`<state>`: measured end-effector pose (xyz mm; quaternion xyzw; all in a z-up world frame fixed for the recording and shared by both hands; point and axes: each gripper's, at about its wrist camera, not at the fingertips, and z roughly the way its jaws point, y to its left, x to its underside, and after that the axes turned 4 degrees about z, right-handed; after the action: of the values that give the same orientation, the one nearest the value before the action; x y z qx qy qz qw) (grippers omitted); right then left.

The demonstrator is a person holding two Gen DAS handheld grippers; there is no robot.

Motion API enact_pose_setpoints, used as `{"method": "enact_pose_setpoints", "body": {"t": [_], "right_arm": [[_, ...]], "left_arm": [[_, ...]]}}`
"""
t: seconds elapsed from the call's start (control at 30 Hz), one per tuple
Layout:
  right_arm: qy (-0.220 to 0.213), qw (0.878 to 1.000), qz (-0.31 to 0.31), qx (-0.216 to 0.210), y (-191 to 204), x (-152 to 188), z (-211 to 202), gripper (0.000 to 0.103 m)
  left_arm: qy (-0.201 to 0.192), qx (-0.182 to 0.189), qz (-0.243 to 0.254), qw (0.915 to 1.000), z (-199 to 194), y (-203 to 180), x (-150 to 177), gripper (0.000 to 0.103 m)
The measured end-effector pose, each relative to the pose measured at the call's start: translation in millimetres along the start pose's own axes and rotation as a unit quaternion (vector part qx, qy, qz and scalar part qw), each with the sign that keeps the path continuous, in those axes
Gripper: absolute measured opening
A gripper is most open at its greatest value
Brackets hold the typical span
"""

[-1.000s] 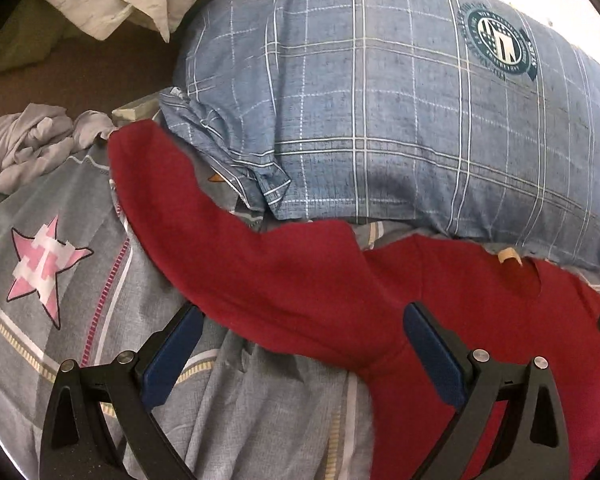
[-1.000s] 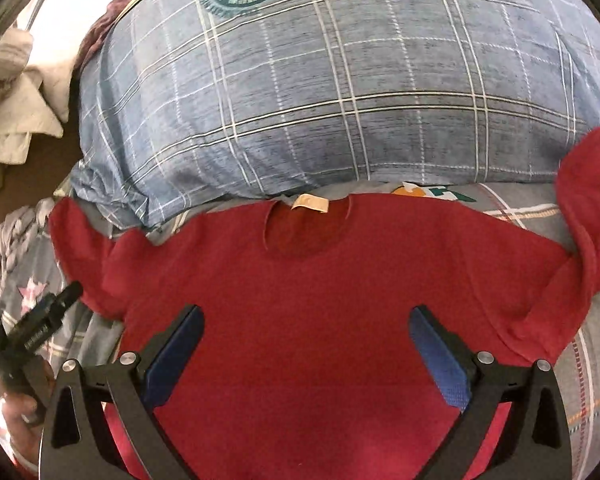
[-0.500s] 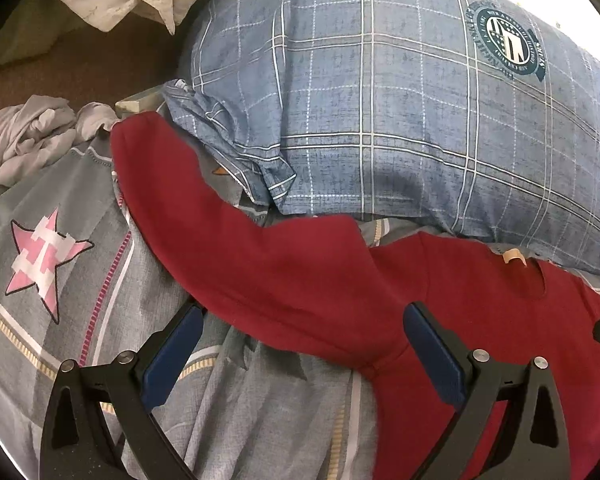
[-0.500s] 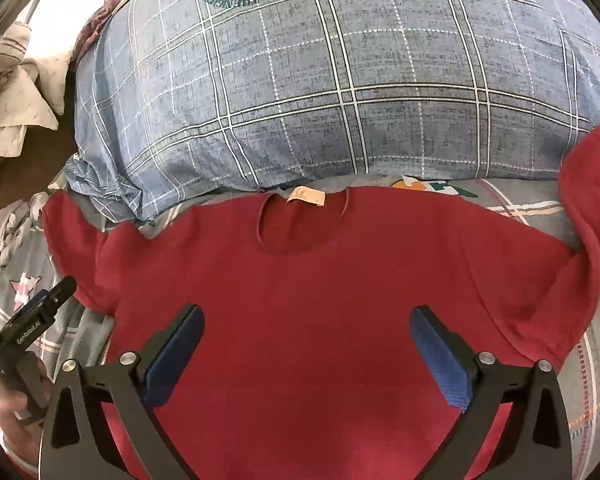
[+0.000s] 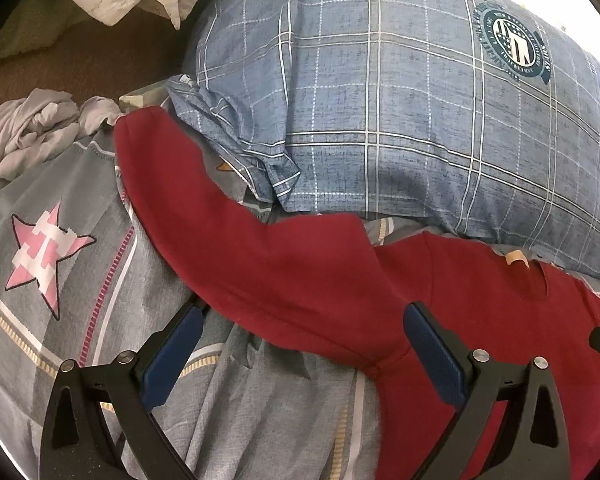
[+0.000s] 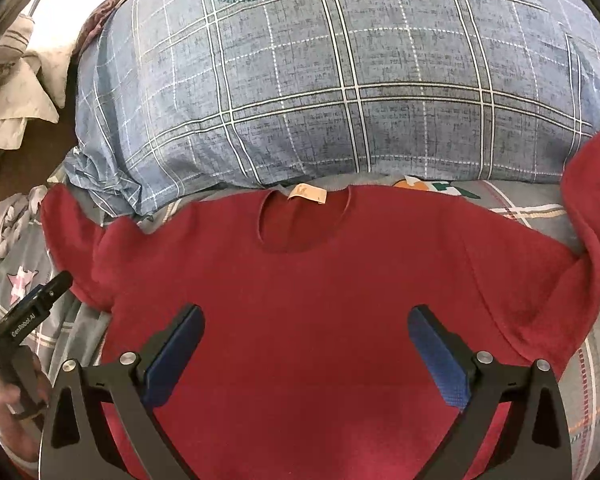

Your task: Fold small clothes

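Red top point(image 6: 320, 300) lay flat on grey bedspread point(image 5: 60, 240), collar toward blue pillow point(image 6: 340, 80). Left sleeve point(image 5: 220, 240) stretched out; right sleeve point(image 6: 592, 208) curled upward. Left gripper point(image 5: 300, 320) spread wide over sleeve, empty. Right gripper point(image 6: 306, 320) spread wide over chest, empty.

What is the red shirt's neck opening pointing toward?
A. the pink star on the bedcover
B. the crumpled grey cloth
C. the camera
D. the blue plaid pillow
D: the red shirt lies flat with its collar and tan label right below the blue plaid pillow.
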<state>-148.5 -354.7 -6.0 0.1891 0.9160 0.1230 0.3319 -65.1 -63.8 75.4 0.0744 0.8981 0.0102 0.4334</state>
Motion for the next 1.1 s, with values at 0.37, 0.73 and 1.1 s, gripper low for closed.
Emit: {"method": "enact_pose_setpoints", "body": {"t": [0.37,0.73,1.1], "right_arm": [[0.015,1.0,-0.012,0.001,5.5,4.9,9.9,0.101],[0.027,0.999,-0.033,-0.008,16.6,11.2,19.0,0.101],[0.052,0.992,-0.097,-0.061,83.5,-2.6,37.6,0.08]], "left_arm": [[0.004,-0.001,-0.002,1.0,0.3,-0.2,-0.4,0.101],[0.003,0.003,-0.012,0.9999,-1.5,4.1,-5.1,0.101],[-0.001,-0.051,-0.104,0.9933,-5.8,55.5,-4.8,0.1]]}}
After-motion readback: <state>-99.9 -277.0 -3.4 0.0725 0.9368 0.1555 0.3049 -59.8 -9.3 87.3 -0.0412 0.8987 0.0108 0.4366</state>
